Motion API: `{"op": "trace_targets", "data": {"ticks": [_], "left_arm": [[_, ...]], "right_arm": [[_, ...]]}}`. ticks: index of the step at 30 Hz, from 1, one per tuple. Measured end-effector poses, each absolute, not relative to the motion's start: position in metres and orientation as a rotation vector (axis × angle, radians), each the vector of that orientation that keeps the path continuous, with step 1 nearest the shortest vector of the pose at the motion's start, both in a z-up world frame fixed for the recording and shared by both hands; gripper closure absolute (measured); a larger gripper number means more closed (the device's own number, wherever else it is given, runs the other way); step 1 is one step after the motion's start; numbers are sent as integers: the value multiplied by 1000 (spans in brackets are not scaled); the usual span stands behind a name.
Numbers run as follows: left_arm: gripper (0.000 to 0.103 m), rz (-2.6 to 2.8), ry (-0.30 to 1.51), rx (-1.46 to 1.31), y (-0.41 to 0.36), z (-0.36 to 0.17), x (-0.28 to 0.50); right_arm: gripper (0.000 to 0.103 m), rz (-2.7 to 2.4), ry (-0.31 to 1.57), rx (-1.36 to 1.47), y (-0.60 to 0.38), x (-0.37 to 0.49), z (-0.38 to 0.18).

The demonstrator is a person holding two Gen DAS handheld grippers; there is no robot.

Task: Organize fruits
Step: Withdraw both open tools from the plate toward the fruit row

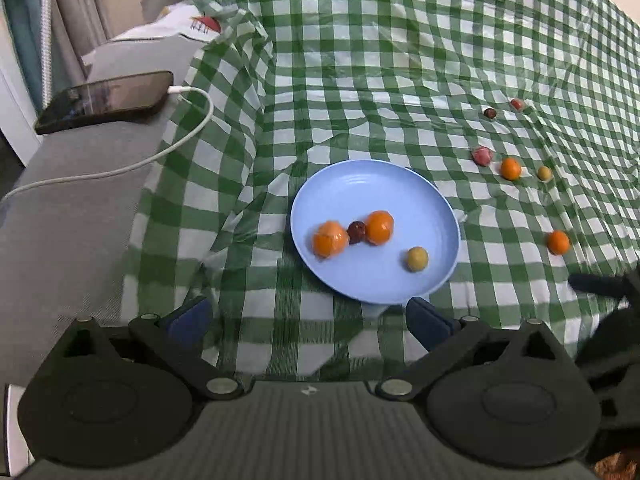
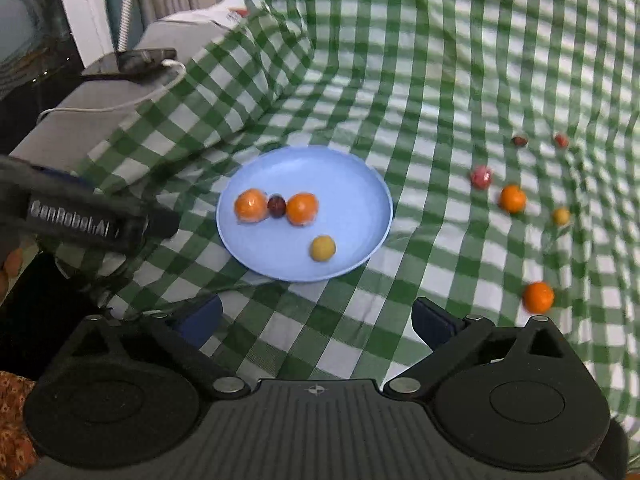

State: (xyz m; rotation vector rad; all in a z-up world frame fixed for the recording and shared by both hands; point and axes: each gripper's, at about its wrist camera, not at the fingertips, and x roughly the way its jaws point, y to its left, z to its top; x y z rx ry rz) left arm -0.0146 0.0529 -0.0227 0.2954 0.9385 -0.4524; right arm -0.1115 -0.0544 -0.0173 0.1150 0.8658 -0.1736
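Now | left gripper [image 1: 308,320] wide open, empty, near plate [image 1: 420,200] | right gripper [image 2: 316,320] wide open, empty | plate holds 4 fruits

Both wrist views look forward and down across the green checked cloth [image 1: 400,80] from low behind their own tongs, whose housings fill the bottom edge. The left view sits nearer the blue plate [image 1: 352,184], which lies just past its fingertips. The right view stands a little farther back and to the right (motion-blurred at its right side). They share the plate, the loose fruits to its right, and the phone [image 1: 108,100] at far left.
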Motion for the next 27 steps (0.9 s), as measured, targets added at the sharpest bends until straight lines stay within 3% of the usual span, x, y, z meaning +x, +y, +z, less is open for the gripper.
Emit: {"op": "trace_targets", "data": {"ticks": [27], "left_arm": [[0, -481, 791, 284, 71, 20, -81]], "right_arm": [[1, -211, 668, 24, -22, -172, 25]]}}
